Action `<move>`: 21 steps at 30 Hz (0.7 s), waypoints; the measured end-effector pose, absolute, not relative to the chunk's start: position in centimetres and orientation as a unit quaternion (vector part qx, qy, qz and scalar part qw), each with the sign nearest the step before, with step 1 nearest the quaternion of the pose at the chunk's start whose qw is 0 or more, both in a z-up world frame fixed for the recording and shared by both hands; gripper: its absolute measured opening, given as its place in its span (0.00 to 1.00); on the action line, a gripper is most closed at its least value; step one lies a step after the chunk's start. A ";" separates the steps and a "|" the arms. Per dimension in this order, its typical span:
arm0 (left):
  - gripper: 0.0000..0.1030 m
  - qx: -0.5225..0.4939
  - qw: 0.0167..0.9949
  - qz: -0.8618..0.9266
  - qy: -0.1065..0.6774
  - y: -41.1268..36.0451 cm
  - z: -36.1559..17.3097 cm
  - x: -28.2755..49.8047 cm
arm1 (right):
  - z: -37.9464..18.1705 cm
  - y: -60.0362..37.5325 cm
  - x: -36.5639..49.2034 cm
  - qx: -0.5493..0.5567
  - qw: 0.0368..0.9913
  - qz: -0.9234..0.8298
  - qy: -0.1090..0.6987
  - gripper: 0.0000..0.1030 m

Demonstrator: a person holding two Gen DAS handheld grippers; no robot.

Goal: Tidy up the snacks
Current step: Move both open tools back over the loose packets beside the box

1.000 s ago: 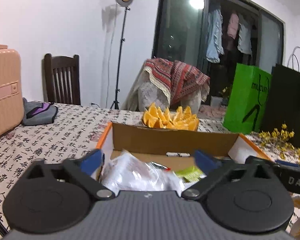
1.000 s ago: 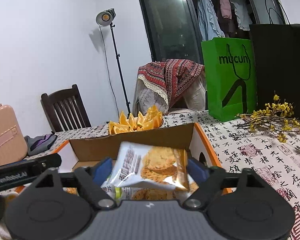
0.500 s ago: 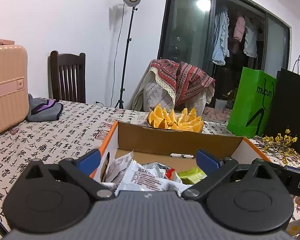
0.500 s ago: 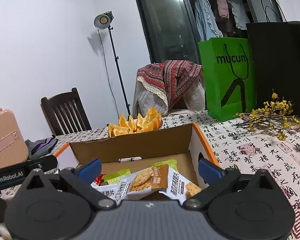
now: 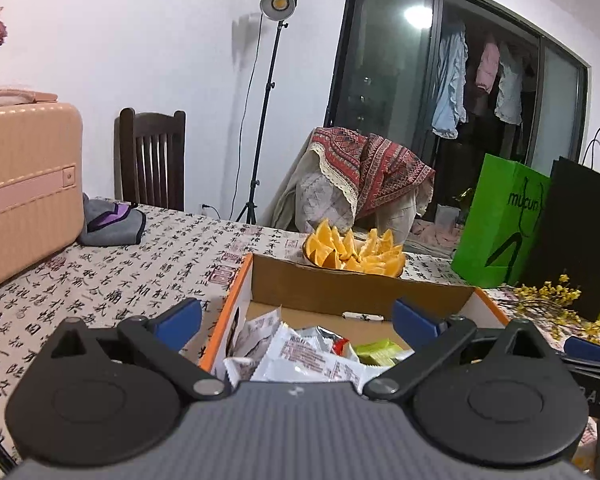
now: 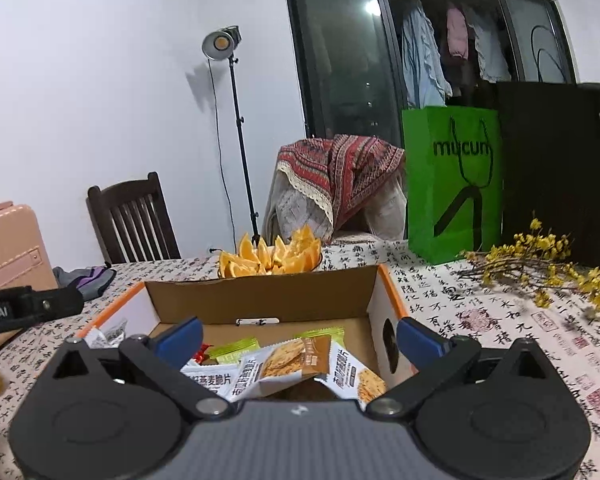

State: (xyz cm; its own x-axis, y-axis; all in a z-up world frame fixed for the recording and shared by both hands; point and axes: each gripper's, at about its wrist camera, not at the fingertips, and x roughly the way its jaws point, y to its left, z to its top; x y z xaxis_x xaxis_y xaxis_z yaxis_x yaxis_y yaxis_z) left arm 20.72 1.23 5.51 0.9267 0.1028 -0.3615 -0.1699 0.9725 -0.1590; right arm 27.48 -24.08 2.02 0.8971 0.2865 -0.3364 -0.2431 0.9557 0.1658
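Observation:
An open cardboard box with orange edges (image 5: 352,292) (image 6: 260,300) sits on the table and holds several snack packets. White packets (image 5: 300,356), a silver one and a green one (image 5: 380,352) lie in it. Brown-and-white cracker packets (image 6: 296,364) lie at its near right. My left gripper (image 5: 298,322) is open and empty over the box's near left side. My right gripper (image 6: 300,338) is open and empty above the cracker packets. The right gripper's body (image 5: 588,364) shows at the left view's right edge.
A bowl of orange wedges (image 5: 354,252) (image 6: 270,256) stands just behind the box. A green bag (image 6: 454,184) and a black bag (image 6: 560,172) stand at the back right, with yellow flower twigs (image 6: 540,264) before them. A pink suitcase (image 5: 24,192) and grey pouch (image 5: 112,224) are at the left.
Both grippers opened and let their packets drop into the box, then drew back and up. The white packet and the cracker packet now lie among the others.

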 end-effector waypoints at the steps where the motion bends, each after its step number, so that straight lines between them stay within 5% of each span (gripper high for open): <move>1: 1.00 -0.095 0.977 0.067 0.179 1.4 5.7 20.3 | 2.2 -24.3 27.0 0.057 0.973 0.137 0.179 1.00; 21: 1.00 -0.062 0.967 0.050 0.243 4.5 0.9 12.4 | -1.8 -27.2 18.9 -0.018 0.959 0.142 0.243 1.00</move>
State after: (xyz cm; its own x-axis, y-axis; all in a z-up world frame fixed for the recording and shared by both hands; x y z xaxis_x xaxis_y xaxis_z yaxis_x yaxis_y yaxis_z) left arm 12.43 4.53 0.90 0.8771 0.0667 -0.4756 -0.1271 0.9872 -0.0959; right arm 18.88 -27.20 -1.85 0.8416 0.2642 -0.4711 -0.2819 0.9588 0.0341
